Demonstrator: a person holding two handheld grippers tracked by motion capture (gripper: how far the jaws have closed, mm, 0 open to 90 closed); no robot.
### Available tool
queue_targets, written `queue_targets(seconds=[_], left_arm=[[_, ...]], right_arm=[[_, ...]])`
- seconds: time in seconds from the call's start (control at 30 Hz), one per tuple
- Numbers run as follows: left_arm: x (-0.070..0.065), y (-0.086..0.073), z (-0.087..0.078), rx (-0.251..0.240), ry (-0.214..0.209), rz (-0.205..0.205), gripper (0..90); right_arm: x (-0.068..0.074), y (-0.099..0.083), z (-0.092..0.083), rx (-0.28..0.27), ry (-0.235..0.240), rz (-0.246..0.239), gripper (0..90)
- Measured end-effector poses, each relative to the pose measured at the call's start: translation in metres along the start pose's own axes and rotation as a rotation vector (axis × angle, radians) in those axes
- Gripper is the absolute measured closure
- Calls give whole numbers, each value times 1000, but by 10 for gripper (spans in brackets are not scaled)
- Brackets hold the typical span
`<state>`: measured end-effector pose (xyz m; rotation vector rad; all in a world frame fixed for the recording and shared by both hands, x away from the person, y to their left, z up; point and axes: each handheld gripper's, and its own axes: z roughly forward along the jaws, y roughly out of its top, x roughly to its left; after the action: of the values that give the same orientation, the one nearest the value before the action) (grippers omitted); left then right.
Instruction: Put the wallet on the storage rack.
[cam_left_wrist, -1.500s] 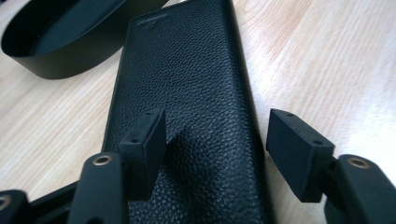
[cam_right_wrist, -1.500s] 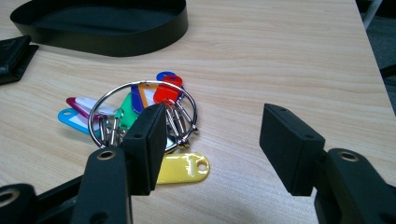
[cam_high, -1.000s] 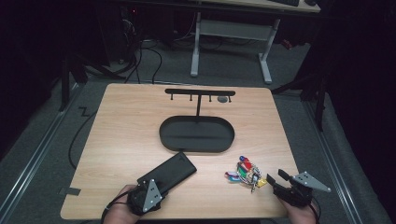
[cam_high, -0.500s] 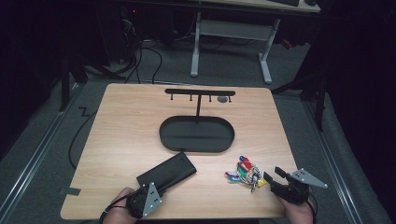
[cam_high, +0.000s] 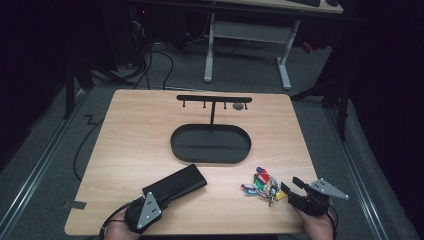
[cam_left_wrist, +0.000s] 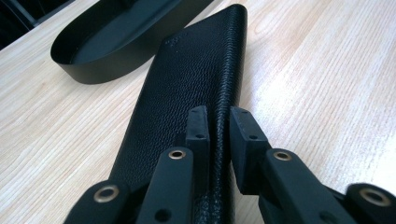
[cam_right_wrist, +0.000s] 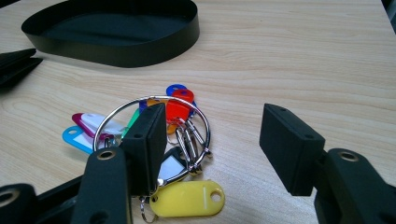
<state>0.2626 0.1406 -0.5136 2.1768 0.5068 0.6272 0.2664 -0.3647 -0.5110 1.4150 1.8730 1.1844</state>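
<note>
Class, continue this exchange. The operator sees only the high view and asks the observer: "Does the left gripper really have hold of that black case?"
Observer: Yes. In the left gripper view, the left gripper has just been closing, and its pads now pinch the long edge of the grained black case.
Operator: Is the right gripper on the keys?
Observer: No. The right gripper is open. One pad stands in front of the key bunch, the other over bare table.
Operator: Which tag lies nearest it?
Observer: The yellow tag, just below that pad.

black case's near end cut off by frame bottom, key tags partly hidden behind right tool's pad
</note>
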Motion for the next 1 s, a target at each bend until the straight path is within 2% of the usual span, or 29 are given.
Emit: queue_targets(seconds=[0.23,0.57,0.8,1.0], left_arm=[[5,1,-7,-38,-7,-46,804],[14,2,-21,-96,-23,-137,821],[15,5,-27,-129,-57,-200,830],[15,7,-28,-143,-61,-219,832]], right_arm=[[-1,0,0,0,-1,-4,418],[-1,0,0,3,-1,5,418],[-1,0,0,2,-1,3,418],[-2,-1,1,4,2,3,418]])
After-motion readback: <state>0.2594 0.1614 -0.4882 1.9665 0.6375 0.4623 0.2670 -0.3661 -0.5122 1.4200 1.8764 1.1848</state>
